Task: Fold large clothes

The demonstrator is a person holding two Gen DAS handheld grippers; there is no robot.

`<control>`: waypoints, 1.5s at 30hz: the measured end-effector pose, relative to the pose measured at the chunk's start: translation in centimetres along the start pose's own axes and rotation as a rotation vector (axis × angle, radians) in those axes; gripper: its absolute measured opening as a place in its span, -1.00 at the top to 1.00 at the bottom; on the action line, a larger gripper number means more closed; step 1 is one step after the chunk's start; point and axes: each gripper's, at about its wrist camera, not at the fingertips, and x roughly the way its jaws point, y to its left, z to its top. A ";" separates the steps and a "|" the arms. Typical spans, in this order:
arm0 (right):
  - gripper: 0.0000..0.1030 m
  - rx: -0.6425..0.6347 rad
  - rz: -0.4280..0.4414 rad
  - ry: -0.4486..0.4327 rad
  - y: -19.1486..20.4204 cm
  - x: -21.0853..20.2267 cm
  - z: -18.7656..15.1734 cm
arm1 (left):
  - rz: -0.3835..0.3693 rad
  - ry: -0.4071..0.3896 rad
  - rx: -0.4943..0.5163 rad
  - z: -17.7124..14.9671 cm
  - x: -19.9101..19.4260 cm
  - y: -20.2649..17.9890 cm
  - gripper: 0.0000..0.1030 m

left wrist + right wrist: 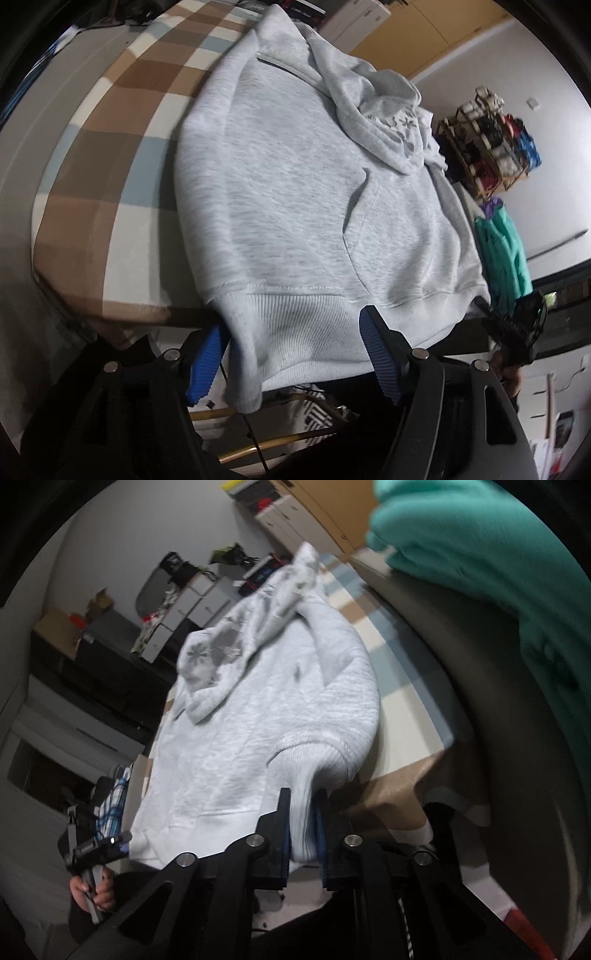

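Two claws work at the near hem of a pale grey hoodie point(295, 192) spread flat on a worktop under a checked cloth point(122, 122) of brown, cream and pale blue. The left claw point(291, 354) stands spread, its blue pads point(205, 365) on either side of the ribbed waistband, which hangs over the worktop's near edge between them without being pressed. The right claw point(303, 827) is pressed almost together, pinching a ribbed fold of the hoodie point(258, 716) at the garment's near corner. The hood point(384, 122), with a grey floral lining, lies crumpled on the far part of the garment, and the front pocket faces up. A teal garment point(506, 251) hangs just beyond the hoodie's right side, and a wooden rack point(487, 144) of coloured items stands against the white wall behind. In the right wrist view, a hand point(94, 890) grips the left claw's handle at lower left.
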 end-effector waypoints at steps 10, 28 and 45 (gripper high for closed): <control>0.40 0.042 0.068 -0.025 -0.8 1.0 -0.3 | 0.063 -0.084 -0.013 -1.9 0.6 0.3 0.06; 0.91 -0.075 -0.069 -0.132 1.8 -3.4 -1.7 | -0.008 -0.104 -0.013 -3.8 -1.9 0.4 0.99; 0.90 -0.076 -0.076 -0.116 2.1 -2.8 -1.2 | -0.067 -0.047 -0.064 -2.0 2.4 1.0 -0.02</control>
